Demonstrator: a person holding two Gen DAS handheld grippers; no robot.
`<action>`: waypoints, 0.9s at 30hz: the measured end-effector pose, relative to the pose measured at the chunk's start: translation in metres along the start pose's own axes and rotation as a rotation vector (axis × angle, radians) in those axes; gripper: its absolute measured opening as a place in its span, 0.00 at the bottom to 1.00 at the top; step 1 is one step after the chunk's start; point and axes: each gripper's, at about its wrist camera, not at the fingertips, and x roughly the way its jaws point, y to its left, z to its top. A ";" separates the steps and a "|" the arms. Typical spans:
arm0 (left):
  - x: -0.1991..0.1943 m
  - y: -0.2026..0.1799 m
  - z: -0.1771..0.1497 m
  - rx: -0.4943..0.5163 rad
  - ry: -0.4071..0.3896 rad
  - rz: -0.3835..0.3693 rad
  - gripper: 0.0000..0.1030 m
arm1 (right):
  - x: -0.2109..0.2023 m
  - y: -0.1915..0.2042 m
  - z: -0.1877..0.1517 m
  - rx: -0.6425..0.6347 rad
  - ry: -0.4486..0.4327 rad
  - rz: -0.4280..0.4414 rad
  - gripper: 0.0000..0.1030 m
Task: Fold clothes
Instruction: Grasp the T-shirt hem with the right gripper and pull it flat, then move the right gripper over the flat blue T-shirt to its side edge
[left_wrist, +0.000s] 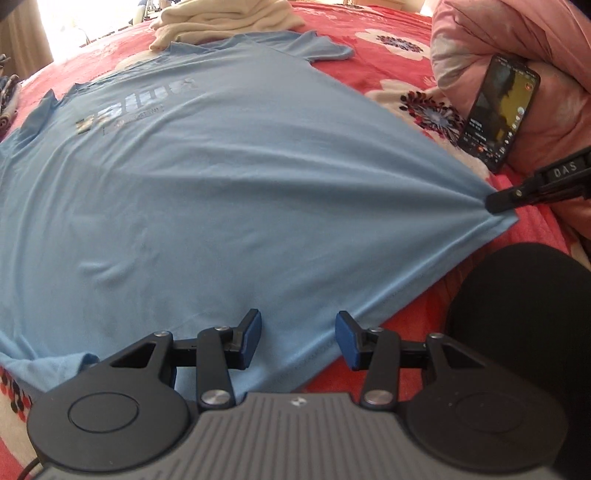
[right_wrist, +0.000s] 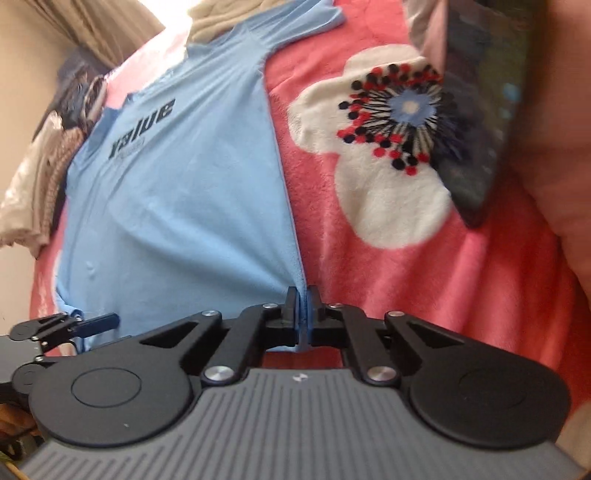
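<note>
A light blue T-shirt (left_wrist: 207, 177) lies spread flat on a bed, on a red blanket (right_wrist: 406, 277) printed with large white flowers. Its front faces up, with dark lettering across the chest, and its collar and sleeves point away from both cameras toward the far side of the bed. The hem lies nearest the cameras.

The right gripper (right_wrist: 303, 314) has its fingers pressed together on one bottom corner of the shirt, a thin fold of blue cloth pinched between the blue pads. In the left wrist view the cloth fans out in tight creases from that pinch, at the right edge of the shirt.

The left gripper (left_wrist: 298, 339) sits over the hem further along, its fingers (left_wrist: 251, 338) spread, with blue cloth lying beneath the gap between them; the pads do not press on it. Whether their tips touch the cloth cannot be told.

Beyond the collar rests a cream garment (left_wrist: 221, 18), bunched in a heap and touching the shirt's top edge. To the right, a phone (left_wrist: 498, 110) with a lit screen leans against a pink quilt (left_wrist: 517, 37). More crumpled clothing (right_wrist: 44, 177) lies at the far left of the bed, near a curtain (right_wrist: 107, 29).
</note>
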 end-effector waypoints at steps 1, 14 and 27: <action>0.000 -0.002 -0.001 0.007 0.004 0.002 0.45 | -0.001 -0.004 -0.004 0.021 0.006 0.003 0.02; -0.010 -0.004 0.001 0.028 0.027 -0.041 0.46 | -0.007 -0.001 -0.005 0.013 0.038 -0.121 0.11; -0.005 0.094 0.083 -0.194 -0.204 0.025 0.46 | 0.061 0.146 0.111 -0.571 -0.240 -0.119 0.12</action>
